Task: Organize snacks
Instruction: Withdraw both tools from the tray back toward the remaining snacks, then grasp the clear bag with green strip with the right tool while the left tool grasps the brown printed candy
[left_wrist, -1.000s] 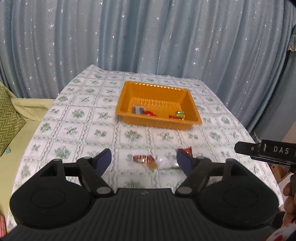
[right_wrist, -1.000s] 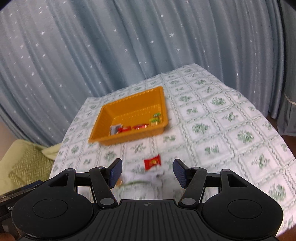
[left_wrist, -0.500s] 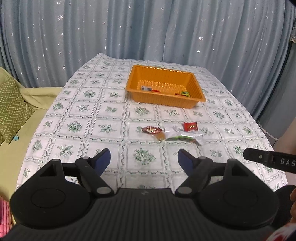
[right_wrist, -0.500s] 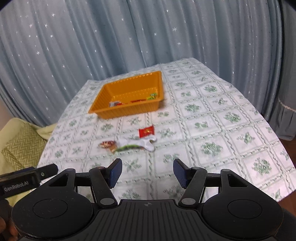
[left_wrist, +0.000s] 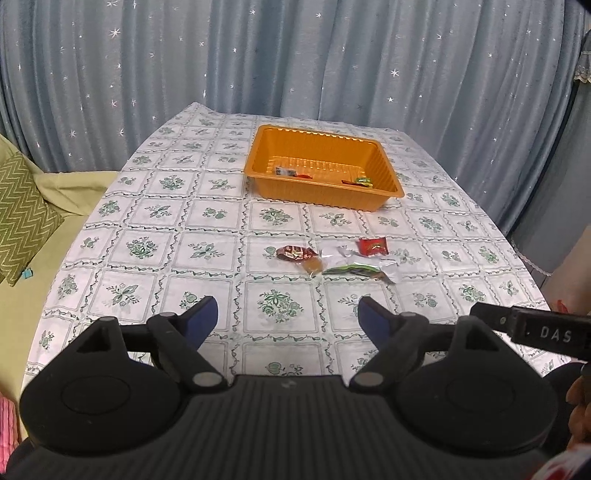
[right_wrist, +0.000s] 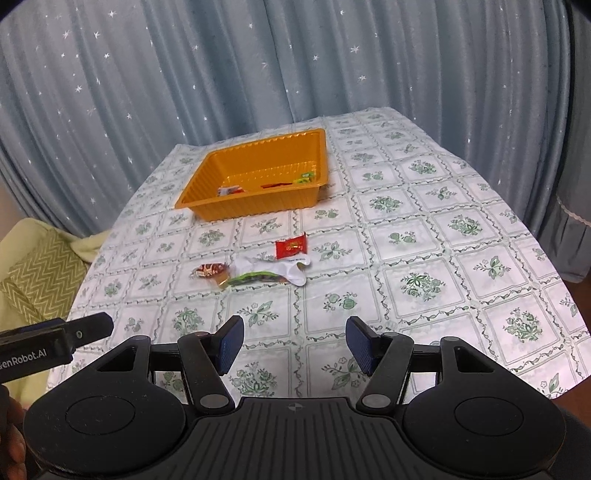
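An orange tray (left_wrist: 384, 162) (right_wrist: 207, 168) stands at the far middle of the table and holds a few small wrapped snacks. Nearer lies a loose cluster: a dark red candy (left_wrist: 295, 253) (right_wrist: 209, 269), a small amber sweet (left_wrist: 313, 266), a white and green wrapper (left_wrist: 360, 266) (right_wrist: 273, 271) and a red packet (left_wrist: 373, 246) (right_wrist: 291, 245). My left gripper (left_wrist: 287, 318) hangs well short of the cluster, its jaws opening with nothing between them. My right gripper (right_wrist: 294, 341) is open and empty, also short of the snacks.
A flowered cloth covers the table (left_wrist: 207, 254) (right_wrist: 424, 236), with blue starred curtains behind. A green zigzag cushion (left_wrist: 22, 210) (right_wrist: 33, 266) lies on a yellow seat to the left. The other gripper's black side shows at each view's edge.
Both grippers drew back from the table, so the snacks and tray now look smaller and farther. The left jaws stand a little wider. The snacks have not moved.
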